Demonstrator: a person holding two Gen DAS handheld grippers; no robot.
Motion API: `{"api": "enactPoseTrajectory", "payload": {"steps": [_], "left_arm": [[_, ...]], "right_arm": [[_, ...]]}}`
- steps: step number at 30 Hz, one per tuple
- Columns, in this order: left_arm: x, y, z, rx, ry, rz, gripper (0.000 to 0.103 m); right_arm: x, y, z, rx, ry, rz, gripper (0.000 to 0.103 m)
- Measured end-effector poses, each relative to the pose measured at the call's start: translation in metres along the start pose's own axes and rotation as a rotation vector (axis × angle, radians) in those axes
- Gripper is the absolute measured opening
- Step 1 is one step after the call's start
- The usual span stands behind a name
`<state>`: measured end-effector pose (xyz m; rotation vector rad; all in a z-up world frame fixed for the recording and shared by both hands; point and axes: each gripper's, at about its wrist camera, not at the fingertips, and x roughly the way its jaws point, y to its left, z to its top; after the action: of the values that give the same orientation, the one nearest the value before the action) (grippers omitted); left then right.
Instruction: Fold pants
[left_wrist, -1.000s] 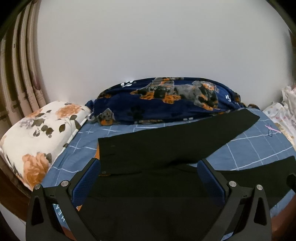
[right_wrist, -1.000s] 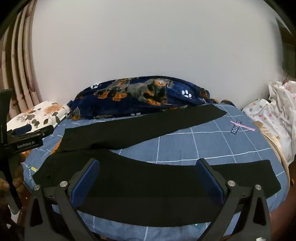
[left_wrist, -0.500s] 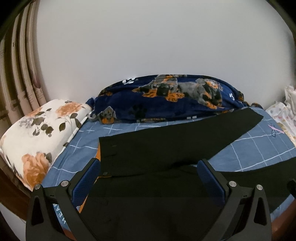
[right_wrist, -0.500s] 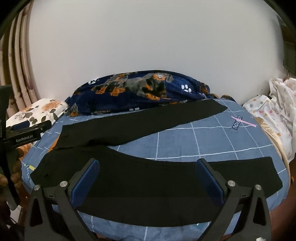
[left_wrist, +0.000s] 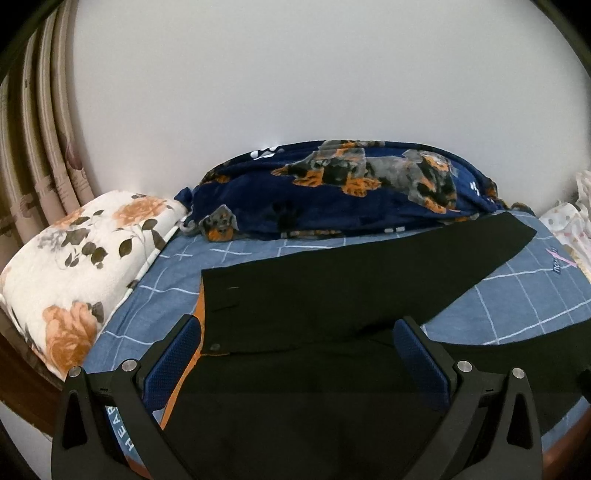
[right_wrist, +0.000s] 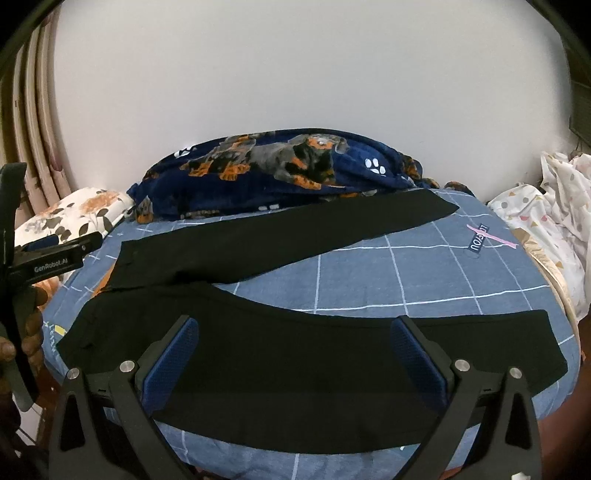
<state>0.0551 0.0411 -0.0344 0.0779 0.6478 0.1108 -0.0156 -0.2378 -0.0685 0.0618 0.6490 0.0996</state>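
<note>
Backdrop: plain white wall (left_wrist: 295, 92), curtain folds (left_wrist: 40, 147) at far left.
Bed: blue checked sheet (right_wrist: 354, 280); floral pillow (left_wrist: 81, 266) at left, navy dog-print blanket (left_wrist: 332, 192) along the wall, pale spotted bedding (right_wrist: 546, 229) at right.
Change since half a second ago: both views slightly nearer the bed, blanket higher in frame; pants unmoved.
Pants (right_wrist: 288, 236): black, flat on the sheet, waist at left, legs splayed rightward in a V.
Left gripper (left_wrist: 295, 365): spread wide, empty, above the waist area, contact unclear.
Right gripper (right_wrist: 295, 362): spread wide, empty, over the near leg.
</note>
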Motion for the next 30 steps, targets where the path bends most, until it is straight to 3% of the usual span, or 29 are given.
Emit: {"api": "enactPoseTrajectory", "payload": {"steps": [11,14,18,20,23,28,30], "left_arm": [[0.018,0.018,0.004,-0.029,0.024,0.007,0.103],[0.027,0.024,0.005,-0.030,0.049,-0.020,0.103],[0.055,0.063,0.010,-0.120,0.126,-0.157,0.103],[0.070,0.084,0.012,-0.151,0.139,-0.190,0.103],[0.102,0.119,0.014,-0.133,0.165,-0.194,0.103],[0.178,0.186,0.009,-0.172,0.301,-0.230,0.102],[0.204,0.209,0.009,-0.206,0.331,-0.283,0.094]], "right_arm": [[0.013,0.012,0.004,-0.021,0.035,0.000,0.103],[0.016,0.014,0.005,-0.031,0.042,-0.006,0.103],[0.020,0.015,0.006,-0.043,0.049,-0.010,0.103],[0.025,0.015,0.006,-0.042,0.057,-0.010,0.103],[0.033,0.013,0.005,-0.039,0.074,-0.010,0.103],[0.051,0.007,0.004,-0.017,0.117,-0.017,0.103],[0.057,0.005,0.004,-0.005,0.132,-0.016,0.103]]}}
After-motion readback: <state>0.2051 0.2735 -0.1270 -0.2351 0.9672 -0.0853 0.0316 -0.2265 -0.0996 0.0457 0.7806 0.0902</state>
